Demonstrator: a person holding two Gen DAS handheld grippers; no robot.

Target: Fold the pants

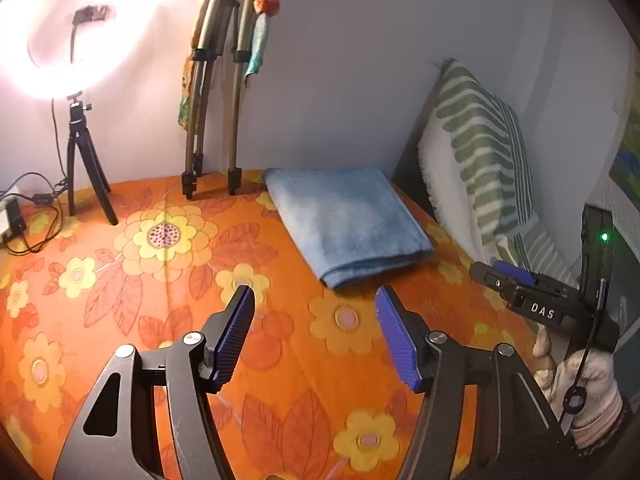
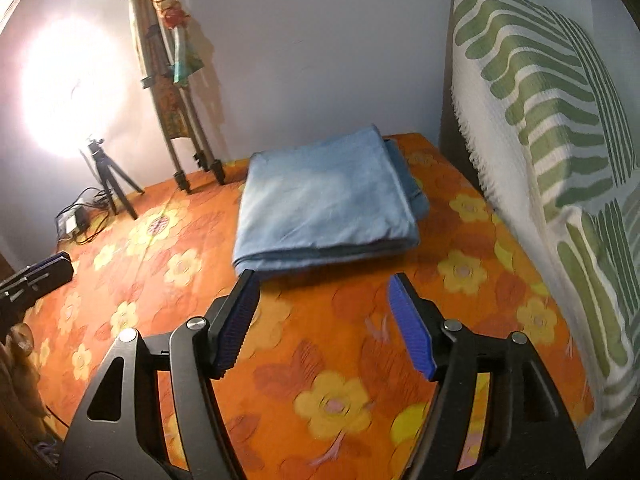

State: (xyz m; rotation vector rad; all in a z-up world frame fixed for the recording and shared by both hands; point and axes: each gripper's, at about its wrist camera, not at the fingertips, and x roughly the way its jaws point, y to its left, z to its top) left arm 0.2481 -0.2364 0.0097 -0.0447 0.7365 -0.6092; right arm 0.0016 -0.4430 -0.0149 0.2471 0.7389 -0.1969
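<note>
Light blue pants (image 1: 346,220) lie folded into a flat rectangle on the orange flowered cloth (image 1: 168,280), near the back wall; they also show in the right wrist view (image 2: 324,200). My left gripper (image 1: 316,300) is open and empty, just in front of the pants' near edge. My right gripper (image 2: 322,286) is open and empty, its tips just short of the folded edge. The right gripper also shows at the right of the left wrist view (image 1: 516,280), apart from the pants. The left gripper's tip shows at the left edge of the right wrist view (image 2: 36,276).
A green-striped white pillow (image 2: 560,140) leans up along the right side. A lit ring light on a small black tripod (image 1: 82,156) stands at the back left with cables (image 1: 32,208). Tall tripod legs (image 1: 208,120) stand against the back wall.
</note>
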